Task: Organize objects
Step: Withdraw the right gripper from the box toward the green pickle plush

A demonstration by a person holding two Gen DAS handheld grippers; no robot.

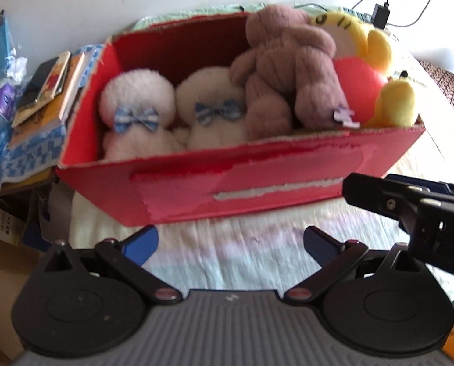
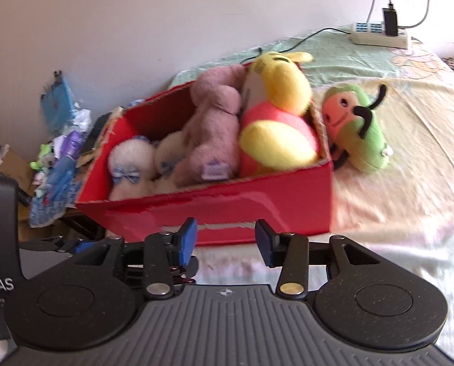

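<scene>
A red cardboard box (image 1: 227,180) (image 2: 227,210) sits on the bed and holds two white plush dolls with blue bows (image 1: 135,113) (image 2: 130,161), a brown teddy bear (image 1: 287,70) (image 2: 211,125) and a yellow-and-red bear plush (image 1: 367,70) (image 2: 278,122). A green avocado plush (image 2: 358,125) lies on the sheet just right of the box, outside it. My left gripper (image 1: 230,241) is open and empty in front of the box. My right gripper (image 2: 225,241) is open and empty too, near the box's front wall; it shows at the right in the left wrist view.
Books (image 1: 50,88) and blue packets (image 2: 59,140) are piled left of the box beside the bed. A white power strip (image 2: 379,33) with a charger and cables lies at the back right by the wall. The bedsheet (image 2: 409,183) stretches to the right.
</scene>
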